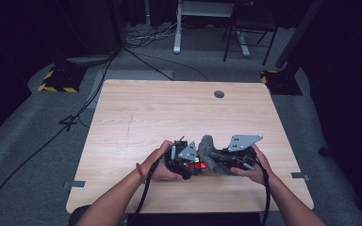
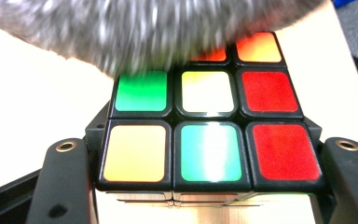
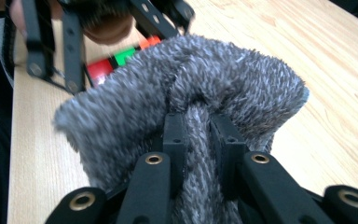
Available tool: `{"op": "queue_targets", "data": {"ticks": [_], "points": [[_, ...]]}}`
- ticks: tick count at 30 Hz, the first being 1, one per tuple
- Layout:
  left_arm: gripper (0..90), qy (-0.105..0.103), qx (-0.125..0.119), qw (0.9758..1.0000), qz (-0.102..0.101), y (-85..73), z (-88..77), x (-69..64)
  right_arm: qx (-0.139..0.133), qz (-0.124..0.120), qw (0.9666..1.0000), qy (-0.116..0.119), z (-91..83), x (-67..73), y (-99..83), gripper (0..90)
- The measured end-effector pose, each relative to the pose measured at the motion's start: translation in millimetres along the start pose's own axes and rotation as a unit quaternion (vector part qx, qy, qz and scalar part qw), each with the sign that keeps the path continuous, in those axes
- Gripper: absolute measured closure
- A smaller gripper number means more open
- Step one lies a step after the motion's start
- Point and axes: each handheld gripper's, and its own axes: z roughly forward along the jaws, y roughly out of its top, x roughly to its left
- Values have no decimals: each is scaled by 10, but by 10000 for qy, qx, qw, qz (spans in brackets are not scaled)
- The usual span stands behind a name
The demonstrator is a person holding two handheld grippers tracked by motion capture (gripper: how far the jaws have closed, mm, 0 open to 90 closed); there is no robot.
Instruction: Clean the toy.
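A puzzle cube (image 2: 205,123) with coloured square stickers set in a black frame is held near the front edge of the table (image 1: 169,108), between the two hands. In the left gripper view its upper face is seen as rows of glossy tiles: green, white and red in the middle row, orange, teal-green and red in the nearer row, with orange tiles at the far corner. The cube is clamped at its sides between the black jaws of the left gripper (image 2: 205,182), which are closed against its edges, so that it is gripped firmly. A glare is thrown across the nearer middle tile.

A grey cloth (image 3: 186,107) of thick, fuzzy pile is laid over the far part of the cube's face, covering the tiles there; its edge is blurred in the left gripper view. The cloth is bunched into a fold and pinched between the jaws of the right gripper (image 3: 198,135), which are drawn in tightly on that fold. The jaws are matte black bars with brass-coloured rivets at their joints.

In the high view the cloth is seen as a dark grey lump just right of the cube, with a grey three-cornered plate on top of each gripper. The table top is pale wood-grain laminate with a small round grey cap near its far edge.
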Motion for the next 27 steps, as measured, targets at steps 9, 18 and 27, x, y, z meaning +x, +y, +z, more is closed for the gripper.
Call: {"op": "queue_targets", "data": {"ticks": [9, 18, 27], "points": [[339, 54, -411, 9991, -104, 1, -151, 37, 79, 80, 9999, 9, 14, -53, -84, 792], [339, 103, -240, 9996, -54, 0, -61, 15, -172, 78, 9995, 251, 9, -7, -80, 792], [339, 124, 70, 9999, 11, 10, 49, -8, -594, -18, 9975, 379, -128, 66, 54, 794]]}}
